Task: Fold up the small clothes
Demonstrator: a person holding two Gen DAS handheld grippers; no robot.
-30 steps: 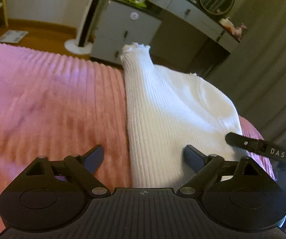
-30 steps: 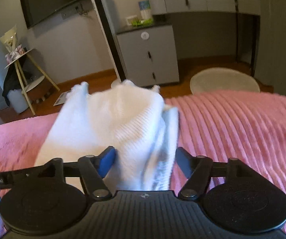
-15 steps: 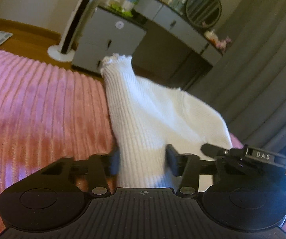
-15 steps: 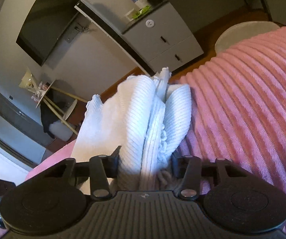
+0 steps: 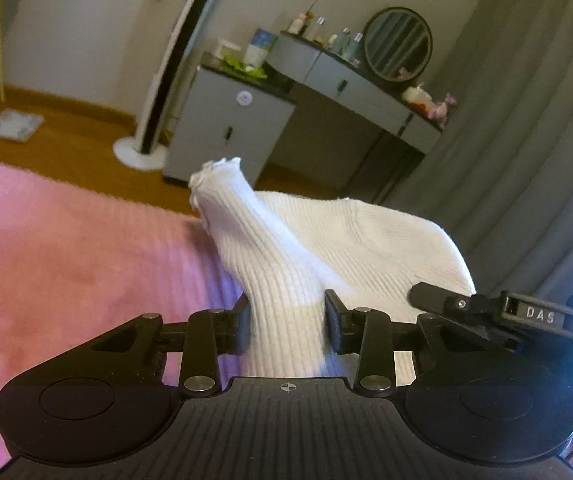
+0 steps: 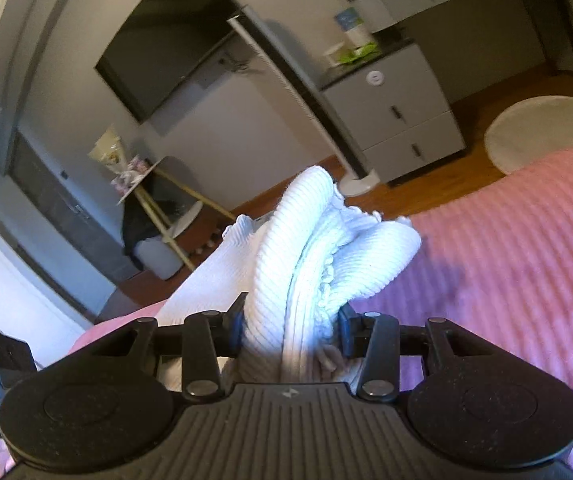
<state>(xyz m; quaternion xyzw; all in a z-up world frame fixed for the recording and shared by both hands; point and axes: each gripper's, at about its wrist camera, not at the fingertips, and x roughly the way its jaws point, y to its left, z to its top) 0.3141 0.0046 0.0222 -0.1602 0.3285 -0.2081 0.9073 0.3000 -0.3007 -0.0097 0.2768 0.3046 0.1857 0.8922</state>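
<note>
White ribbed knit garment (image 5: 294, 264) hangs between your two grippers above the pink ribbed plush bedspread (image 5: 66, 264), bunched and lifted clear of it at the near end. Its far part trails away toward the bed edge, and you cannot tell from either view where it last touches the cover. The bedspread itself is cut off on all sides, and motion blur softens its ribs.

Beyond the bed, the grey dressing table (image 5: 350, 84) with its round mirror (image 5: 398, 44) sits against the grey curtain (image 5: 546, 120); the bottles on top are too small to make out.

Your left gripper (image 5: 286, 326) has a gathered fold of the garment squeezed between its pads, and its jaws are closing on it. The cloth below the pads disappears behind the gripper body, so how much is caught there stays hidden.

Your right gripper (image 6: 290, 326) clamps a thicker wad of several layers, including a frilled hem (image 6: 326, 280), with both pads pressed into the cloth. The lower end of that wad is hidden too.

In the left wrist view the right gripper's finger shows at the right edge, lying against the white knit; the rest of it is cut off.
</note>
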